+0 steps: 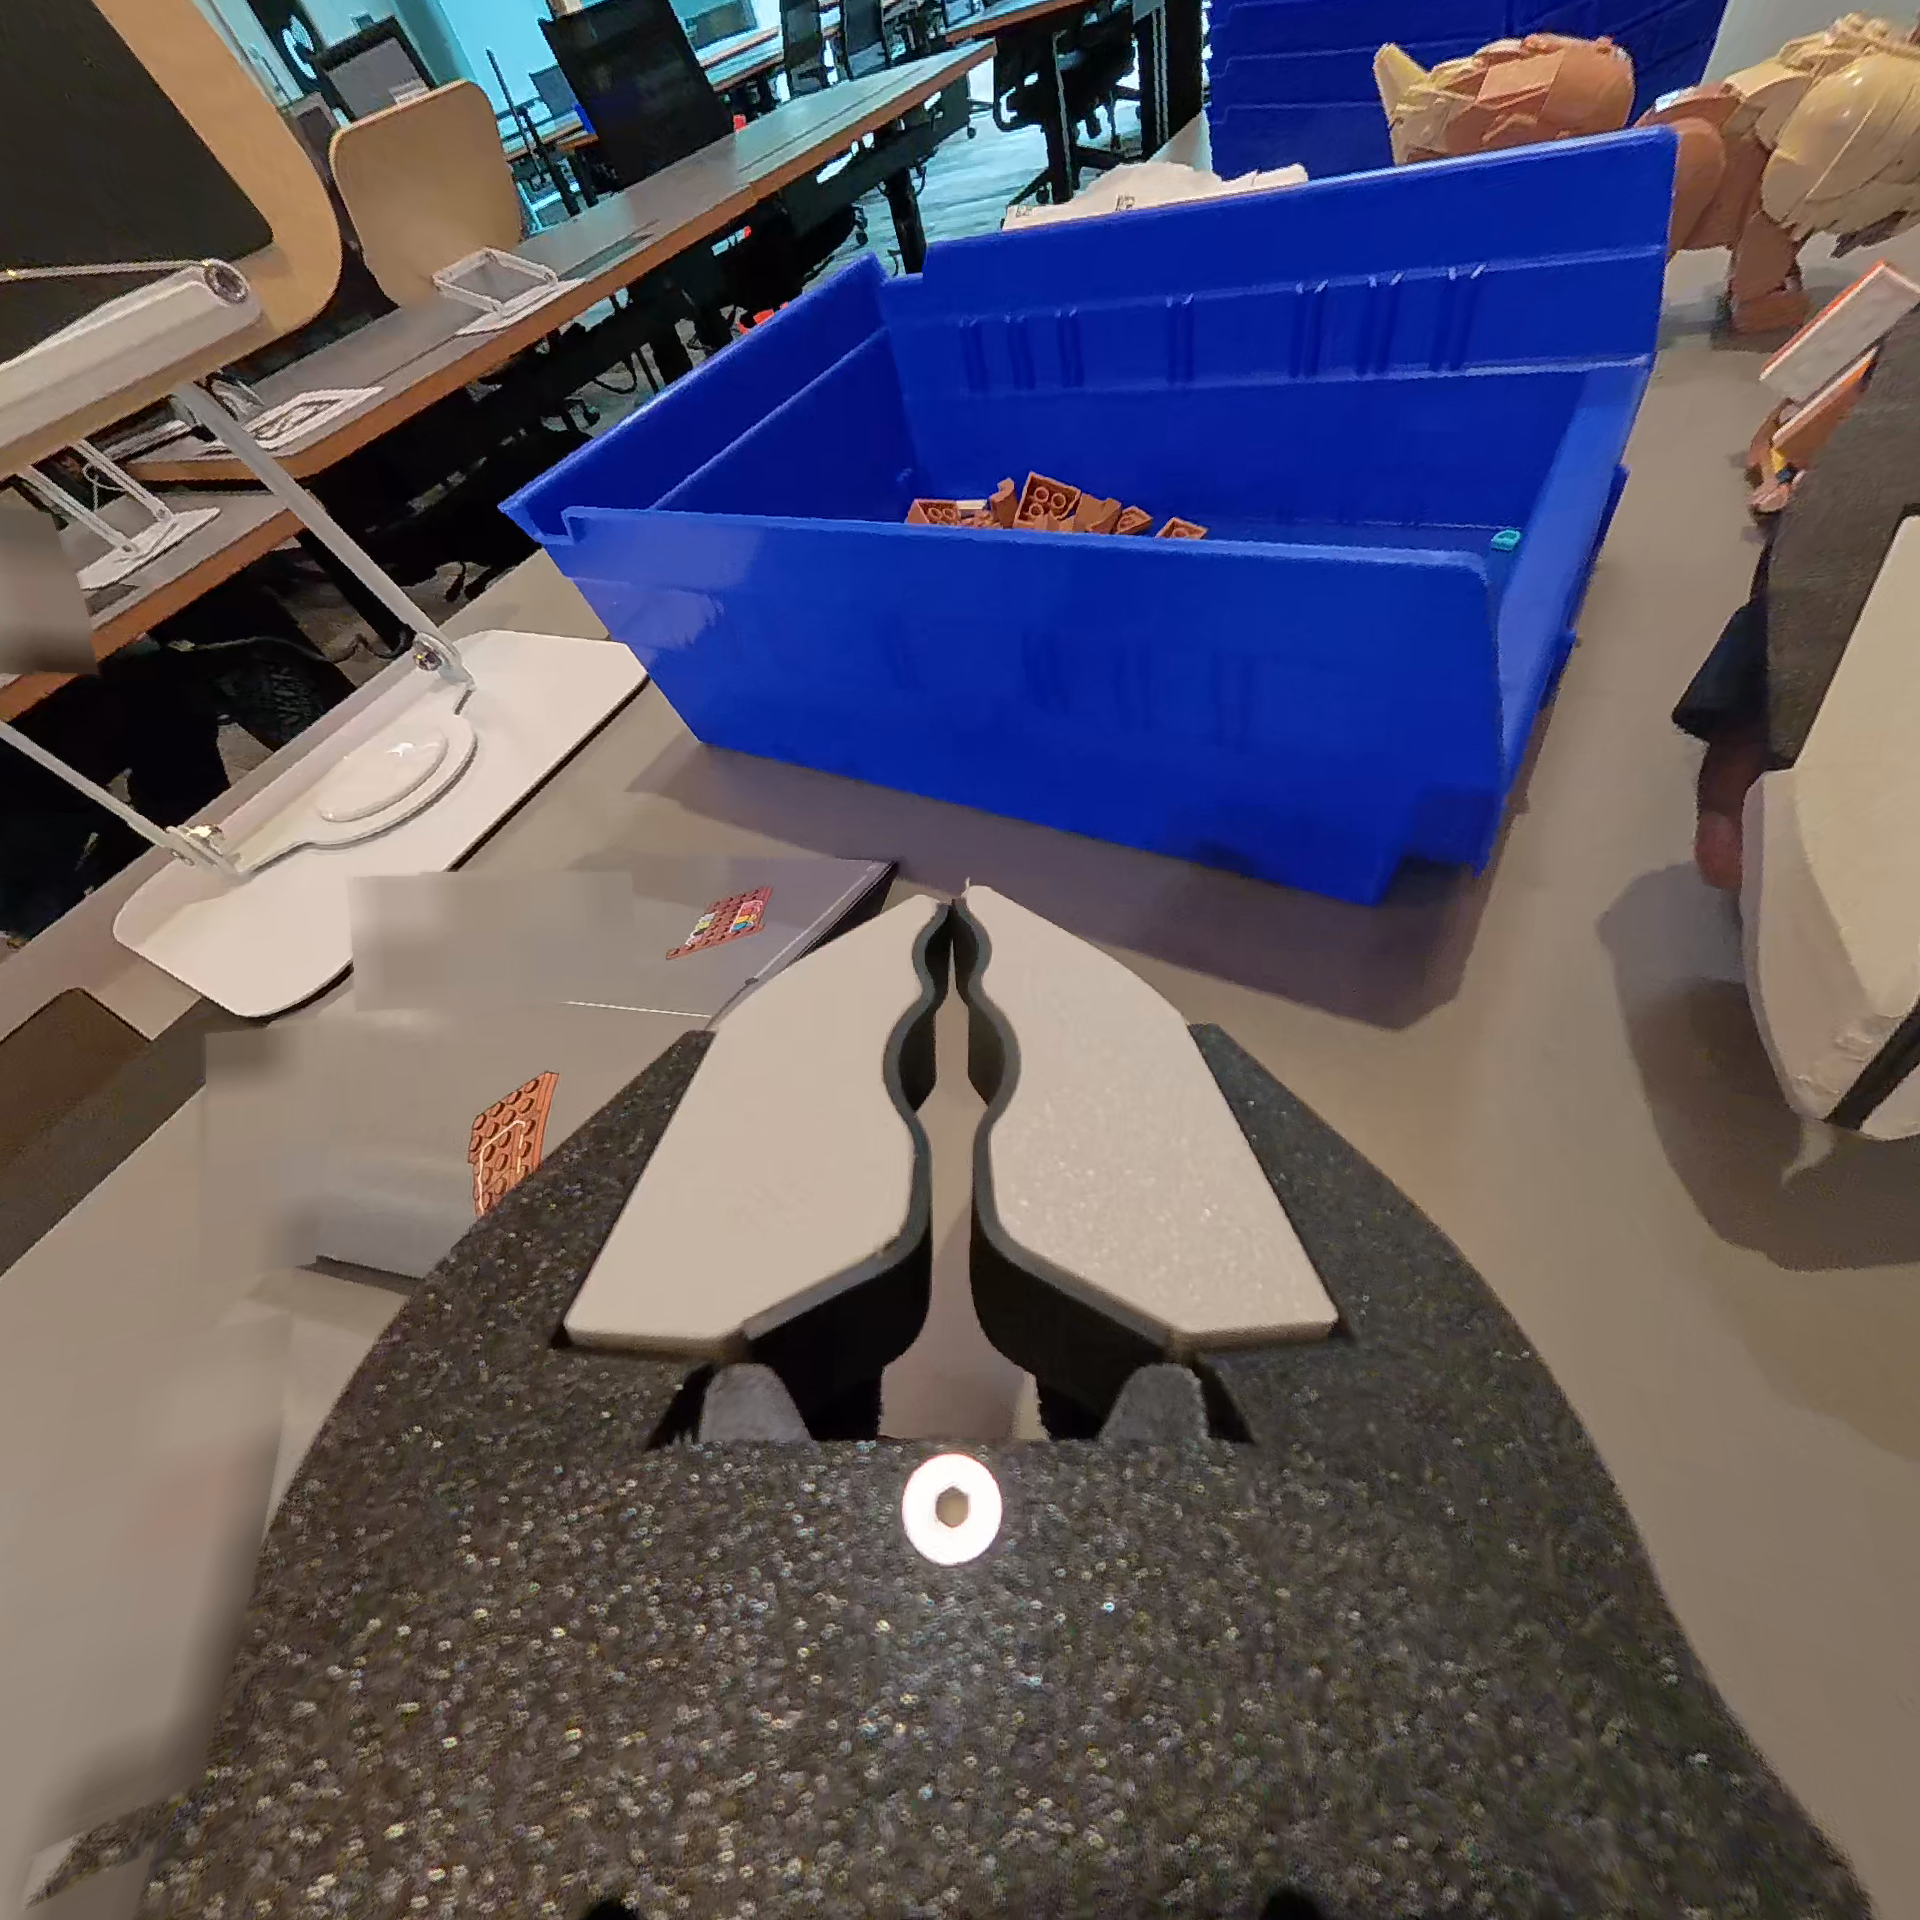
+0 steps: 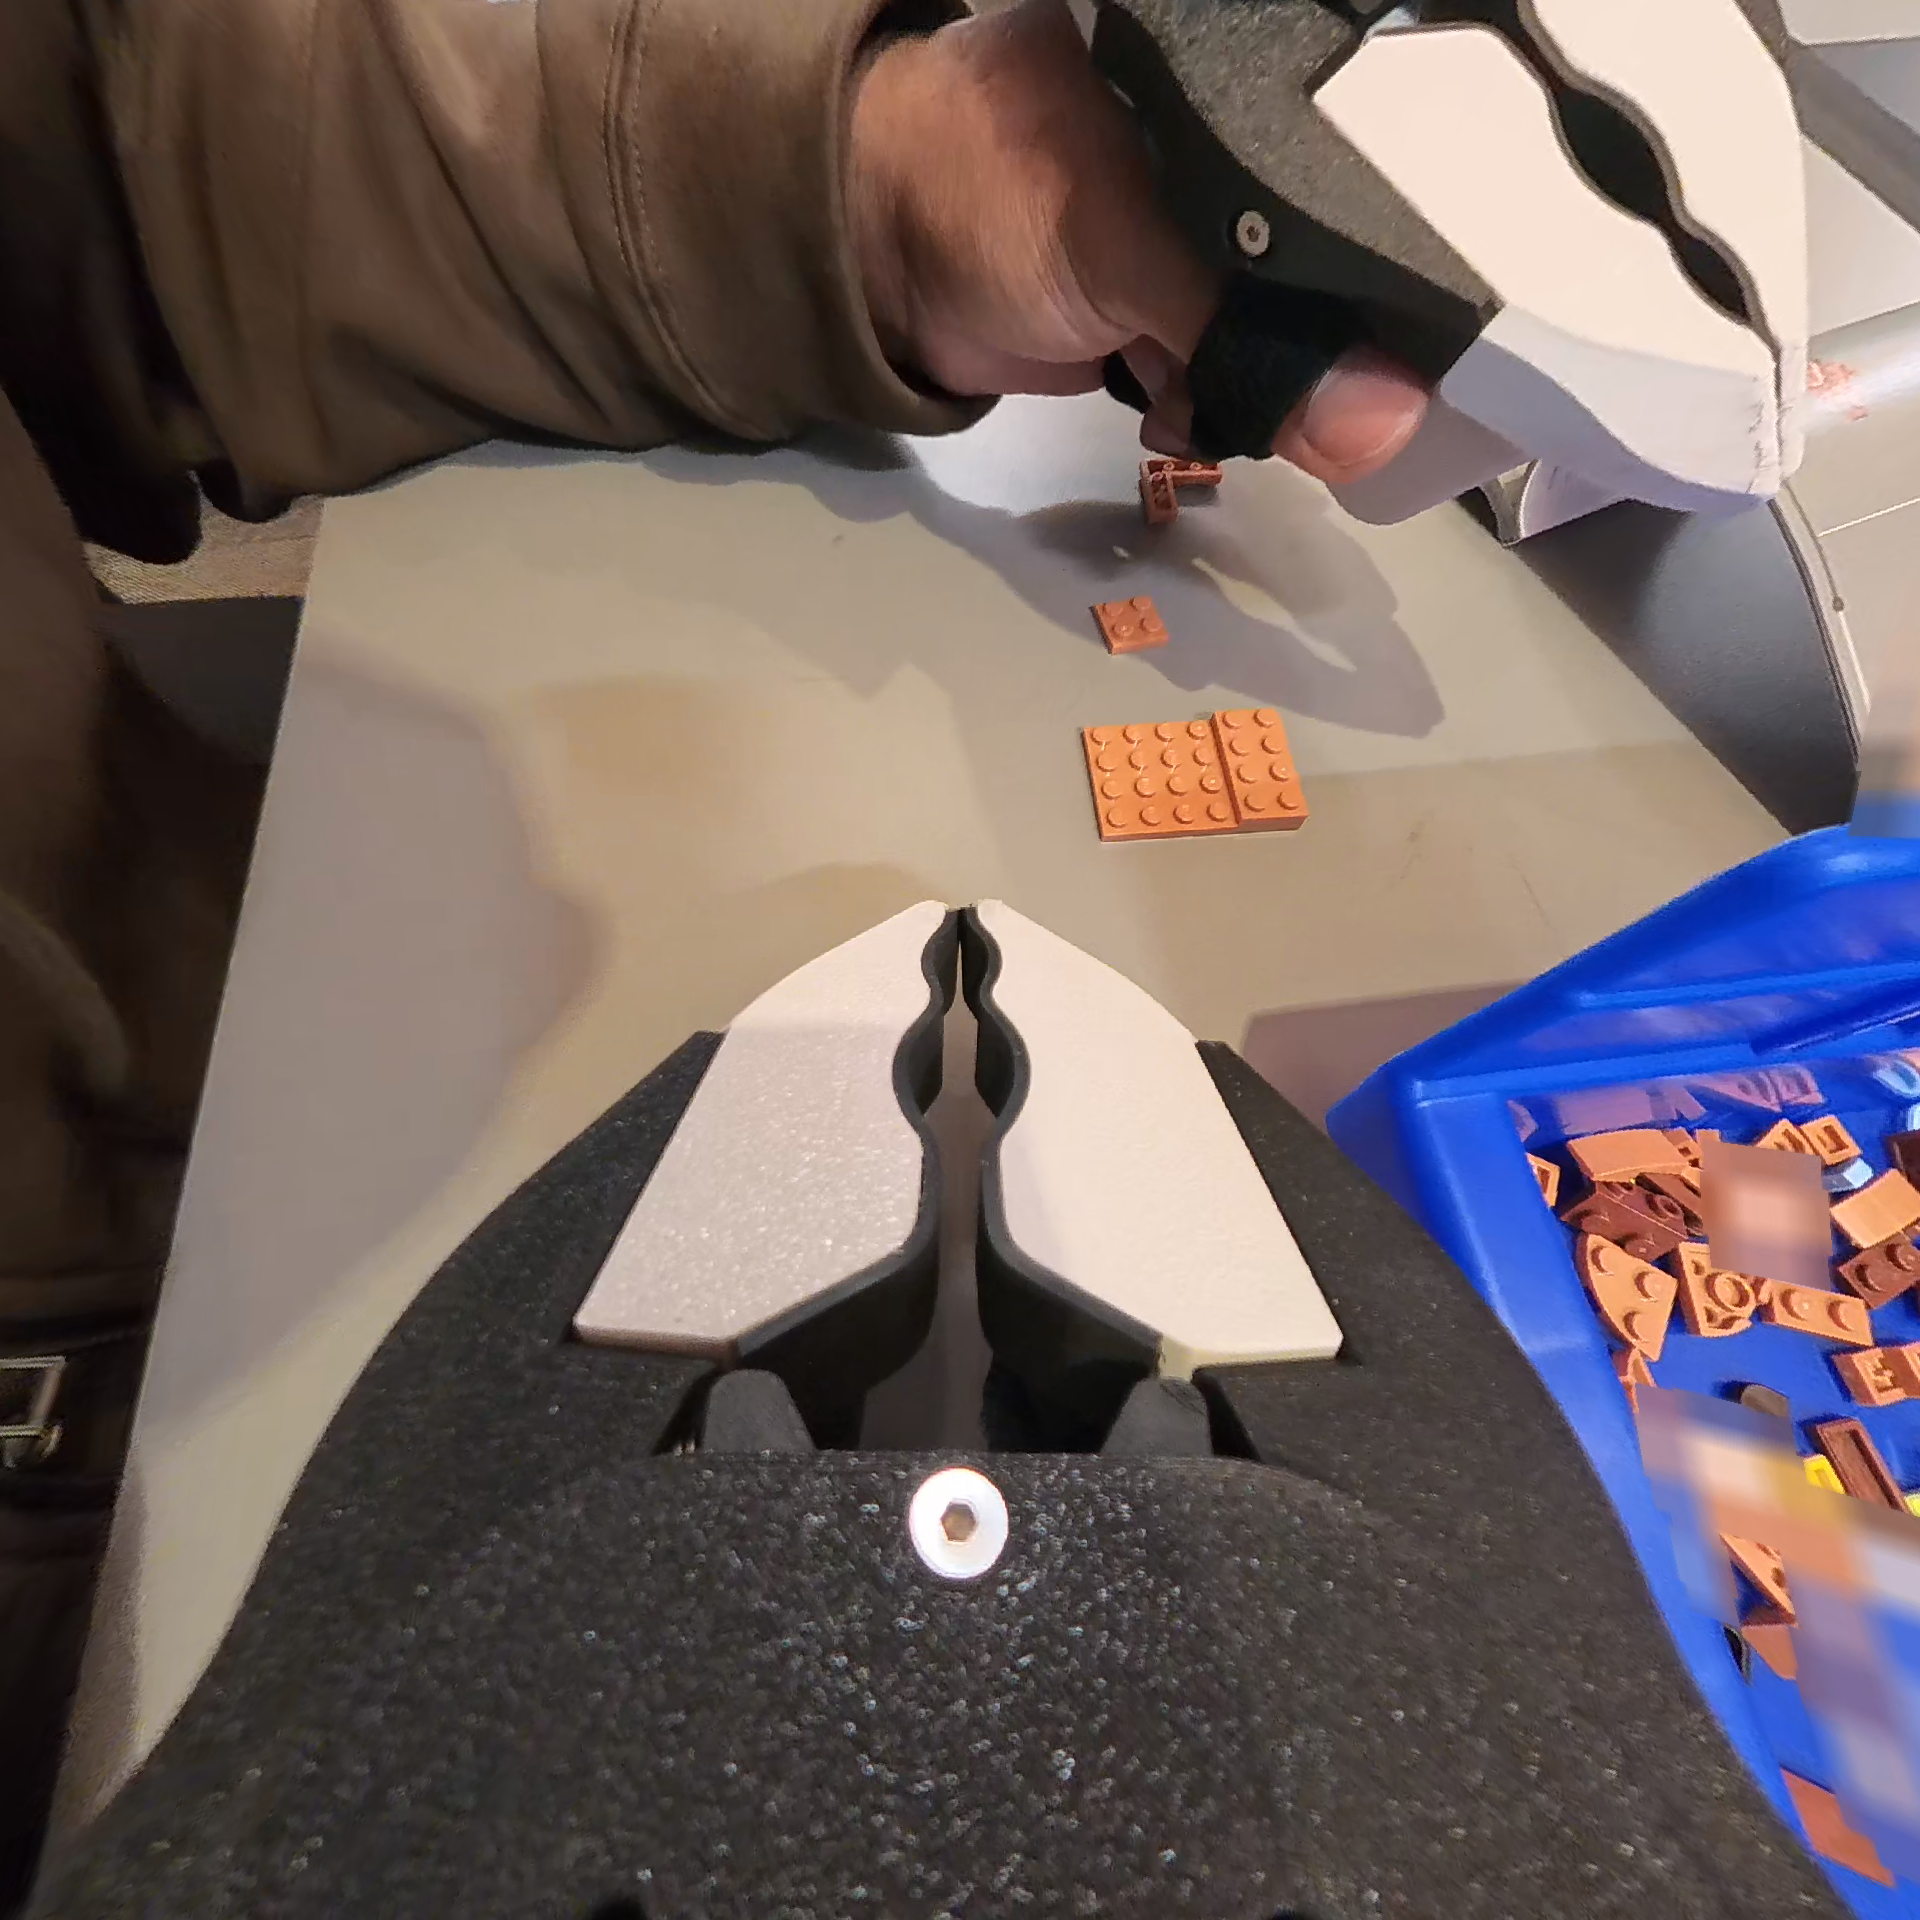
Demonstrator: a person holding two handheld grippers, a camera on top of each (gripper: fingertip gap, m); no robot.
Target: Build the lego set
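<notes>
- Lego plates (image 2: 1193, 774), two orange ones joined edge to edge into one flat piece, are lying on the grey table (image 2: 727, 644) ahead of the right gripper (image 2: 961, 914), apart from it.
- Beyond them a small square orange plate (image 2: 1129, 624) is lying alone, and farther on a small brown bracket-like piece (image 2: 1174, 484) is sitting near the person's left hand (image 2: 1029, 239).
- That hand, coming out of a brown sleeve (image 2: 416, 229), is holding the left gripper (image 1: 956, 904) above the table; its jaws are pressed together with nothing between them.
- The right gripper is hovering over bare table, jaws likewise pressed together and pinching nothing.
- Loose brown and orange bricks (image 2: 1704, 1247) are lying in the blue bin (image 1: 1091, 675), which is standing just beside the right gripper and straight ahead of the left one.
- An open instruction booklet (image 1: 623, 935) is lying left of the left gripper, next to a white lamp base (image 1: 343, 831).
- A tan brick-built animal model (image 1: 1507, 104) is standing behind the bin.
</notes>
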